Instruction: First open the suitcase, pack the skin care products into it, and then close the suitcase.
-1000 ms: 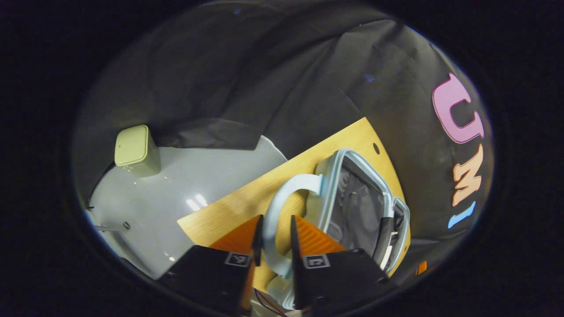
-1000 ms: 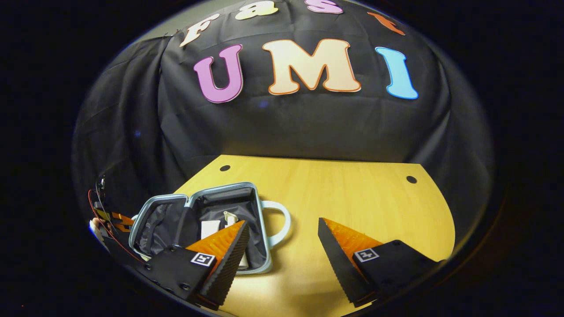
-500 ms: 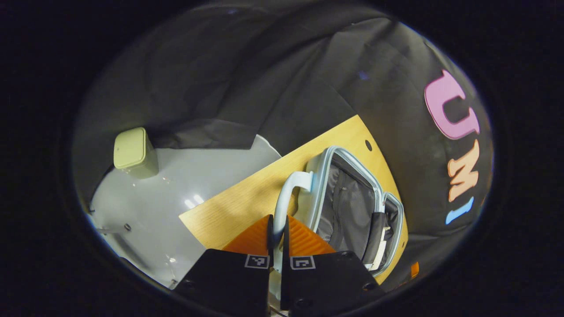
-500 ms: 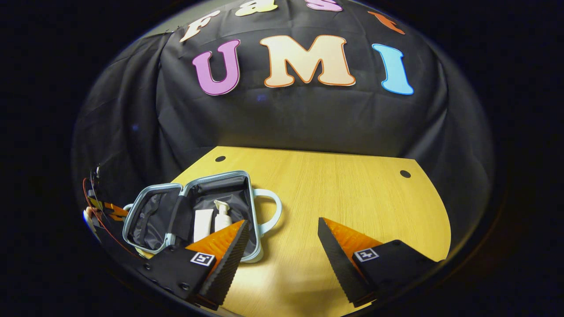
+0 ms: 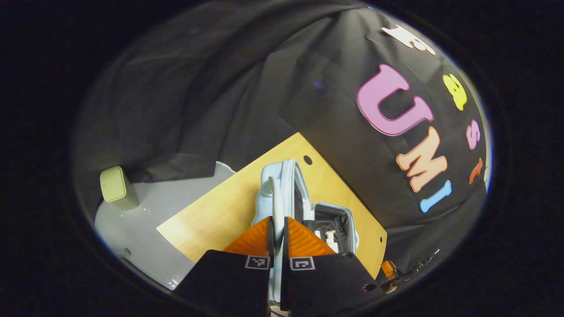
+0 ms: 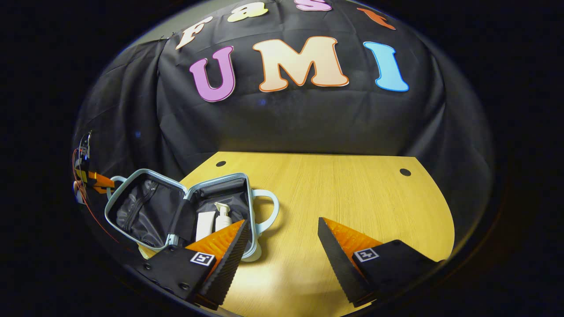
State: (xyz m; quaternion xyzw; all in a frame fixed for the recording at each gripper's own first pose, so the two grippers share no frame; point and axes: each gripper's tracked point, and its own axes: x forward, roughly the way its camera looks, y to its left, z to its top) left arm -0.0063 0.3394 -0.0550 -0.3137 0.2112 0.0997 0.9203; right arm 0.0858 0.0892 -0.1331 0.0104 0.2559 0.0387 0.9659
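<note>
L gripper (image 5: 277,231) clamped on lid handle (image 5: 274,207) of suitcase (image 6: 185,211), lid half raised. R gripper (image 6: 282,231) wide open, holding nothing. Suitcase at table (image 6: 352,198) left edge; bottle (image 6: 223,215) and tube (image 6: 205,224) inside.

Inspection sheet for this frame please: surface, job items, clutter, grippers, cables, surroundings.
Surface: wooden table, bare to the right.
Job's things: suitcase half open, lid raised; pump bottle and tube lie inside.
Clutter: nothing seen on the table.
Grippers: left gripper shut on the lid handle; right gripper open, holding nothing.
Cables: red wires at the left gripper.
Surroundings: black cloth wall; green bin on grey floor.
</note>
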